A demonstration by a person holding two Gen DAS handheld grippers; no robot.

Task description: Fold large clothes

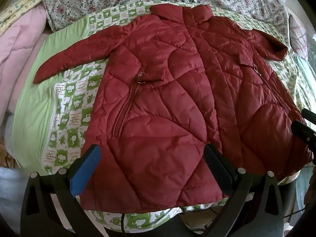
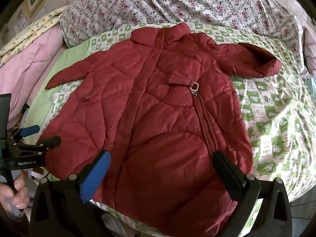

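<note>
Left wrist view takes in a bed (image 1: 227,2) spread with a white sheet printed in small red flowers, seen at the far side. Over the nearer part of the bed lies a green-and-white patterned quilt (image 1: 73,98), with a plain light green border along its left edge. A pink padded blanket (image 1: 17,55) is bunched at the far left, beside a pale yellow printed cloth.

On the quilt lies a large dark red quilted jacket (image 1: 167,98), spread flat and front side up, its collar toward the far side of the bed and its hem toward the cameras. Both sleeves stretch outward: the one at picture left reaches onto the green border, the one at picture right is shorter in view and shows its open cuff. A closed front placket runs down the middle. Each front panel has a slanted zip pocket under a small flap, and a metal zip pull (image 2: 194,87) shows clearly in the right wrist view.

The left tongs (image 1: 152,164) hover over the jacket's hem with the jaws spread wide and nothing between them; one finger carries a blue pad, the other is black. The right tongs (image 2: 162,171) are likewise spread wide above the lower front of the jacket, gripping nothing. In the right wrist view the left tongs also appear at the left edge, with the person's hand (image 2: 16,189) around the handle below them.
</note>
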